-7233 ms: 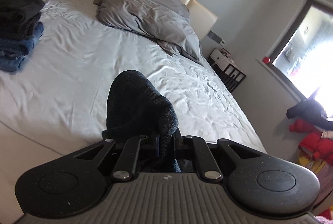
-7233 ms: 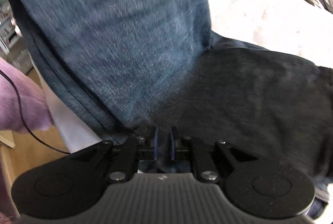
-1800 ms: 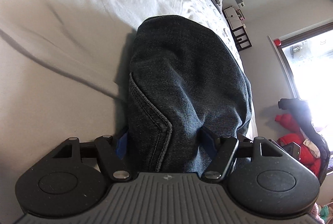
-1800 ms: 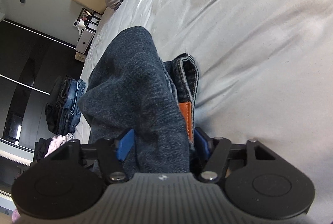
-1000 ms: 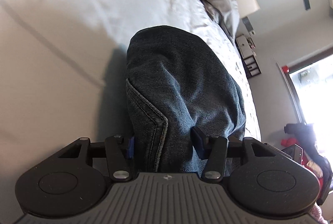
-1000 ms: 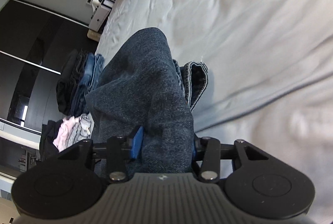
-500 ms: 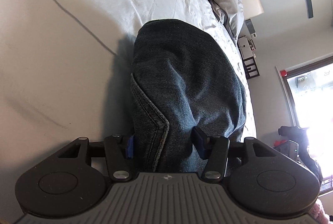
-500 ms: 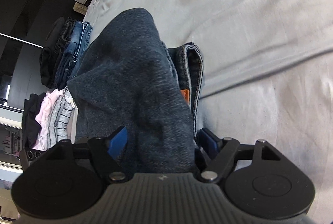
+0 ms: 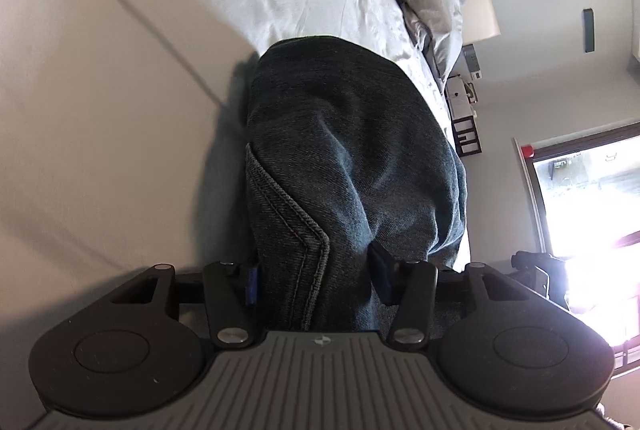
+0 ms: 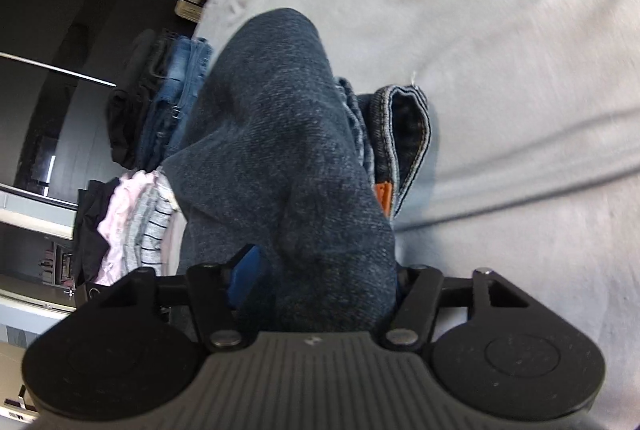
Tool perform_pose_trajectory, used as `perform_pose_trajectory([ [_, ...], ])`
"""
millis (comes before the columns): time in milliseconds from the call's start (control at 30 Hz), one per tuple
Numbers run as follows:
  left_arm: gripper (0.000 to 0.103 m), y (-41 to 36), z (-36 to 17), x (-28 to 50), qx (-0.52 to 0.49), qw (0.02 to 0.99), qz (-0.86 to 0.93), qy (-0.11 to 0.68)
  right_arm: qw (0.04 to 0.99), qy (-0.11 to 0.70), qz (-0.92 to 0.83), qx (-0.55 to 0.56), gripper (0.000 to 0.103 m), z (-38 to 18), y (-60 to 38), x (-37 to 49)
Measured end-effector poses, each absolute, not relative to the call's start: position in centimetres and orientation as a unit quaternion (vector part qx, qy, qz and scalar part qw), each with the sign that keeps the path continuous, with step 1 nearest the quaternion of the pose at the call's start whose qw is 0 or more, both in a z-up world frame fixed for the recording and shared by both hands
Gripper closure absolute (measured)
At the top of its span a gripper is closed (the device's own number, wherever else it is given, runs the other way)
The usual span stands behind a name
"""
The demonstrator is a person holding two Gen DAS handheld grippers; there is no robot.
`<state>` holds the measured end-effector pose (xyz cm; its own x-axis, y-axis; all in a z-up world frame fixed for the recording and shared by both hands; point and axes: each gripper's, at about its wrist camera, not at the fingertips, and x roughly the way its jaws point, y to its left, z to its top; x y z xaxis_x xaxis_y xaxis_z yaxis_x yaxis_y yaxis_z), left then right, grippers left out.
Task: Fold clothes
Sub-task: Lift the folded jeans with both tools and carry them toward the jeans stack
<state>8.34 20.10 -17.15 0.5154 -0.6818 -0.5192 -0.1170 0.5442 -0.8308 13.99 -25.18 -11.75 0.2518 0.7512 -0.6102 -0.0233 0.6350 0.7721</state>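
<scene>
My left wrist camera looks along its fingers, very near the jeans (image 9: 352, 166), facing across the bed (image 9: 120, 90) toward the window (image 9: 592, 198). My right one faces the wardrobe side; both share jeans and bed.

jeans (image 9: 352, 158): coarse dark denim (stitched seams); bed sheet (image 9: 120, 110): smooth matt cloth, probably cotton

left hand-held gripper (image 9: 316, 280) | black linkage, silver screws, blue pads, grey ribbed body
</scene>
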Motion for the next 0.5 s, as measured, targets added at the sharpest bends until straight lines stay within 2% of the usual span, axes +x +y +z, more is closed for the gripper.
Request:
perform_pose_trajectory([
  [67,0.056,21.2,-16.4,8.4,-0.443,0.758,-0.18,0.443,0.719,0.538,0.283,0.336,0.048,-10.9,-24.2,14.2],
  [233,0.056,24.7,-13.3,9.1,-0.455,0.769,-0.155,0.421,0.721,0.521,0.318,0.329,0.05,-7.3,-20.3,15.9],
  [500,0.056,31.6,-1.9,13.4,-0.403,0.829,-0.145,0.36,0.722,0.469,0.376,0.343,0.05,0.9,-12.5,22.3],
])
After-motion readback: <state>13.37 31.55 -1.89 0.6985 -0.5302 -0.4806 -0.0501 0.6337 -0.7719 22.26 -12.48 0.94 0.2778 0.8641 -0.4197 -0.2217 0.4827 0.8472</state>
